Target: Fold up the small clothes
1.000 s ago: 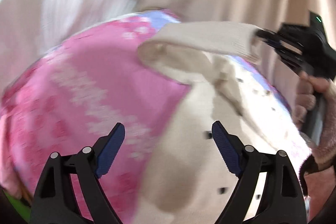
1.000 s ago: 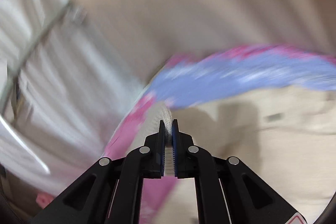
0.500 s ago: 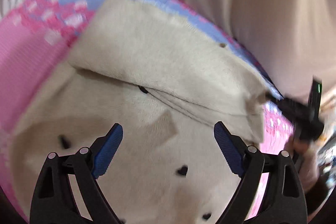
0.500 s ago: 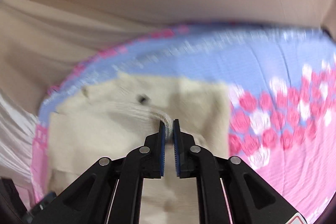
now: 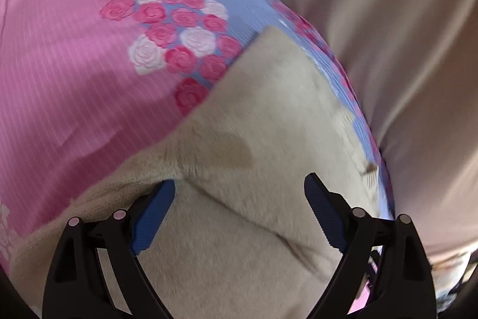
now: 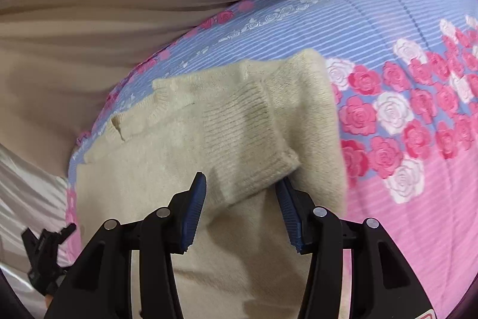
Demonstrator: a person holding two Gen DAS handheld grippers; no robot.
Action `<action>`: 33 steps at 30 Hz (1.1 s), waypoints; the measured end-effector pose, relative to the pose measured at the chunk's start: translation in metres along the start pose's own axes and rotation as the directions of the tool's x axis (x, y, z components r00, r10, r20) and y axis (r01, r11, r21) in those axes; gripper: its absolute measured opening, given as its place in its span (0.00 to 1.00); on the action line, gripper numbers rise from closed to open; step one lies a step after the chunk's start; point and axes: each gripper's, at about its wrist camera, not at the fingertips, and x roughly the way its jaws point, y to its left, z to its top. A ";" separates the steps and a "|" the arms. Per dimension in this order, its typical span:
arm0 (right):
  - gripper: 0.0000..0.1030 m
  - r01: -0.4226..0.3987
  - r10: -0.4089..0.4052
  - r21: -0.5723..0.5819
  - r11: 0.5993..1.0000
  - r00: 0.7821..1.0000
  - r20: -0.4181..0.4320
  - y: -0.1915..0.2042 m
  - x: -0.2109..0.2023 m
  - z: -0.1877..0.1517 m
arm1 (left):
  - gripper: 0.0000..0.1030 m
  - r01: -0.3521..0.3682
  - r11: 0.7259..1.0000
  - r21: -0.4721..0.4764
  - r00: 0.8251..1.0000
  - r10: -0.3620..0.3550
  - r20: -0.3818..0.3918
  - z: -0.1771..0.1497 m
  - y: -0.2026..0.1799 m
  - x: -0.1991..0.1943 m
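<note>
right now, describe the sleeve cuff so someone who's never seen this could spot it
Find the pink and blue rose-print sheet; a cream knit sweater lies on it. The cuff is the ribbed band of the sleeve folded across the sweater, between the open right gripper's fingers. Its ridges set it apart from the smoother knit around it.

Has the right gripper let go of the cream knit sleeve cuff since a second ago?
Yes. The right gripper now stands open, and the cream ribbed sleeve cuff lies folded across the cream sweater.

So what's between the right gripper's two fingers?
The ribbed cuff of the cream sweater's folded-over sleeve lies between the open right gripper's fingers, seen in the right wrist view.
</note>
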 end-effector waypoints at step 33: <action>0.08 0.019 -0.027 0.048 0.999 0.985 0.169 -0.006 -0.048 -0.034 | 0.35 -0.154 0.958 0.241 0.988 0.152 0.028 0.009 0.008 -0.006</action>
